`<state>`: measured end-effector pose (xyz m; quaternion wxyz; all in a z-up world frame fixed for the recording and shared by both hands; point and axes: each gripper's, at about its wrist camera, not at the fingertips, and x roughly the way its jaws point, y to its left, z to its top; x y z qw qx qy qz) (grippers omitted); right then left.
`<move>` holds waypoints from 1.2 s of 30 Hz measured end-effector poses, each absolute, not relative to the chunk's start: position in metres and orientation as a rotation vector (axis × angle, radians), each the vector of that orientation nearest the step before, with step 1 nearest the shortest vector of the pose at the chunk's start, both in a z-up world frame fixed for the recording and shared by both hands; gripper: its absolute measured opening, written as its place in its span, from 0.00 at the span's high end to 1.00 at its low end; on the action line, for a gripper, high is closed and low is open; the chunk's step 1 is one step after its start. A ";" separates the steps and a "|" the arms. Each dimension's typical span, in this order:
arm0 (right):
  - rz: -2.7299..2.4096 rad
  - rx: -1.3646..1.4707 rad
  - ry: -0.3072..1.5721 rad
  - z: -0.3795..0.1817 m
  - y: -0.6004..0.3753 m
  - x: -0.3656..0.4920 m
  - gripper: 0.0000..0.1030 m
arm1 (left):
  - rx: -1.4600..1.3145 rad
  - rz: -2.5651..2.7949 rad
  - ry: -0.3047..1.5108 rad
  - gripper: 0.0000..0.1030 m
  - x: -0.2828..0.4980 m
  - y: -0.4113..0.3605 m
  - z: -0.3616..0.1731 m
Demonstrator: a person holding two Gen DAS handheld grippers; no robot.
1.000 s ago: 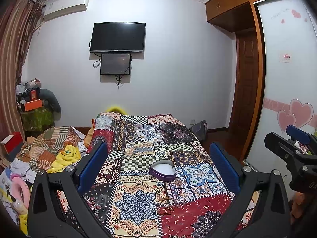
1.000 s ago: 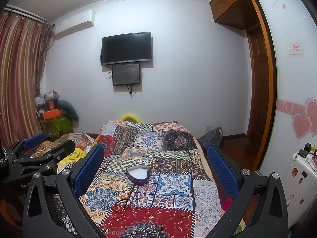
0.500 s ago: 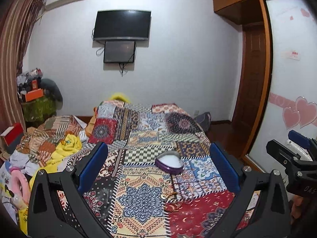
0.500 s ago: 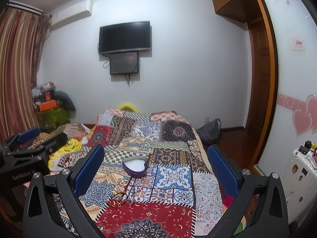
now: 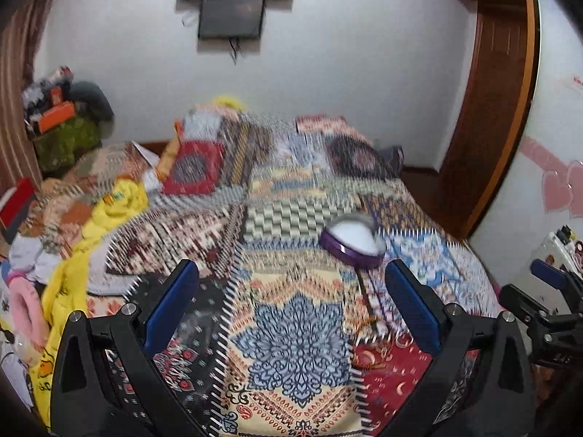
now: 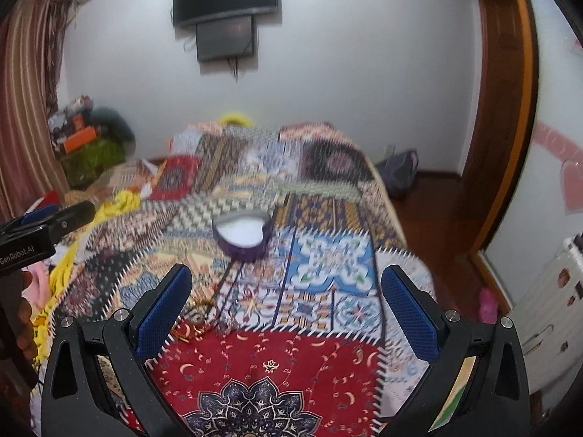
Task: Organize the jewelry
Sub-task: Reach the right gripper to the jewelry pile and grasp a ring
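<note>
Now both views have tilted down: my left gripper (image 5: 291, 302) and right gripper (image 6: 286, 298), wide open and empty, approach the heart-shaped box (image 6: 242, 235) at frame centre.

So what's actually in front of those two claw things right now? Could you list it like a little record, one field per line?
surface: bed with a patchwork quilt
box: purple heart-shaped box, open, white inside, lying on the quilt
jewelry: thin gold-coloured pieces on the quilt, nearer than the box; too blurred to name
left gripper: open, holding nothing, above the quilt
right gripper: open, holding nothing, above the quilt
image quality: both views motion-blurred
</note>
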<state>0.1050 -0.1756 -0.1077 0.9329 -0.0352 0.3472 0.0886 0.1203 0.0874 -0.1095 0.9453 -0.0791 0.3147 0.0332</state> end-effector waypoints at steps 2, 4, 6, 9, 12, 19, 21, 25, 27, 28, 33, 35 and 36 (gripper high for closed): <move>0.184 -0.078 0.750 -0.119 -0.175 0.113 0.00 | -0.169 0.033 0.689 0.11 0.128 0.088 -0.121; 0.193 -0.093 0.788 -0.132 -0.172 0.119 0.00 | -0.156 0.009 0.730 0.14 0.135 0.087 -0.132; 0.206 -0.110 0.820 -0.144 -0.170 0.122 0.00 | -0.129 -0.007 0.772 0.17 0.141 0.083 -0.143; 0.236 -0.128 0.864 -0.158 -0.165 0.127 0.00 | -0.100 -0.039 0.832 0.27 0.147 0.078 -0.159; 0.267 -0.134 0.896 -0.167 -0.160 0.132 0.00 | -0.077 -0.069 0.883 0.31 0.152 0.074 -0.173; 0.351 -0.125 0.968 -0.182 -0.150 0.142 0.32 | -0.044 -0.151 0.941 0.51 0.160 0.063 -0.191; 0.379 -0.116 0.990 -0.187 -0.147 0.144 0.39 | -0.038 -0.184 0.947 0.59 0.162 0.059 -0.194; 0.399 -0.117 1.005 -0.193 -0.142 0.147 0.42 | -0.037 -0.227 0.962 0.69 0.166 0.053 -0.199; 0.408 -0.118 1.008 -0.194 -0.141 0.148 0.43 | -0.036 -0.245 0.966 0.70 0.169 0.050 -0.200; 0.417 -0.118 1.012 -0.195 -0.140 0.148 0.43 | -0.036 -0.254 0.968 0.71 0.170 0.048 -0.201; 0.430 -0.116 1.030 -0.201 -0.139 0.151 0.58 | -0.003 -0.272 0.985 0.77 0.176 0.039 -0.209; 0.423 -0.116 1.035 -0.204 -0.140 0.153 0.61 | 0.018 -0.267 0.979 0.78 0.177 0.037 -0.212; 0.423 -0.117 1.032 -0.205 -0.141 0.153 0.62 | 0.018 -0.268 0.977 0.78 0.178 0.037 -0.212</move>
